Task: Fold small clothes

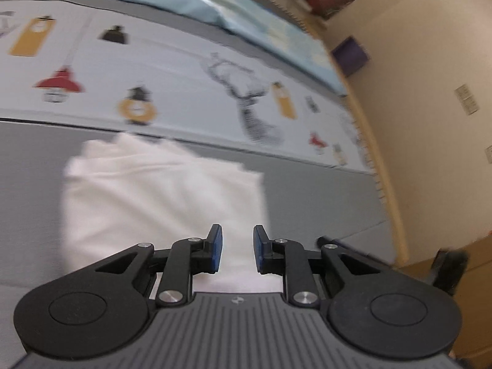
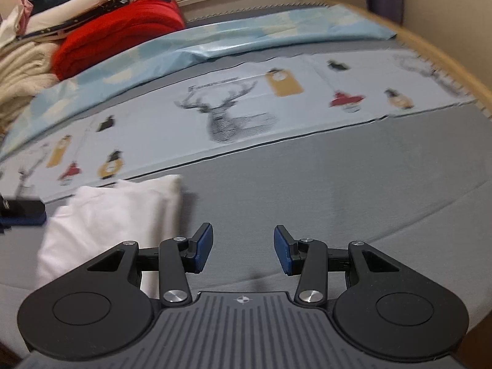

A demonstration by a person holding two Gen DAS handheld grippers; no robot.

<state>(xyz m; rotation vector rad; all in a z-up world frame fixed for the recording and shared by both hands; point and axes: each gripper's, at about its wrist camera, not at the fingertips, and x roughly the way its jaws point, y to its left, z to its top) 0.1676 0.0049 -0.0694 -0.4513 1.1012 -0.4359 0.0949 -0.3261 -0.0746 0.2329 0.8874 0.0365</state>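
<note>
Folded white garment [image 1: 160, 196]: lies flat on the grey bed sheet [image 1: 323, 203], a compact stack with its layered far edge just short of the printed cloth; in the right wrist view it [image 2: 113, 224] sits at the lower left, its right edge straight and crisp.
Left gripper [image 1: 237, 249]: hovers over the near right part of the garment; blue pads [image 1: 217, 247] stand a narrow gap apart with nothing pinched between them, white fabric showing through the gap below.
Right gripper [image 2: 243, 250]: jaws moderately apart and empty, over bare grey sheet just right of the garment's edge; its left finger lies close beside that edge, contact not clear.
Printed cloth [image 2: 233, 113]: a long pale strip with a deer head, lamps and tags, running across the bed beyond the garment; its near hem forms a dark line on the sheet.
Light blue cloth [image 2: 196, 46]: lies behind the printed strip, its edge rumpled.
Clothes pile [image 2: 101, 37]: red, cream and white folded items stacked at the far left, well apart from the garment.
Bed frame [image 1: 381, 166]: wooden rim curving along the right side, beige wall [image 1: 430, 46] beyond it.
Open room: a wide stretch of bare grey sheet to the right of the garment reaches the wooden rim; a narrower grey band lies on its left.
Blur: the left wrist view is smeared, so fine folds are unclear.
</note>
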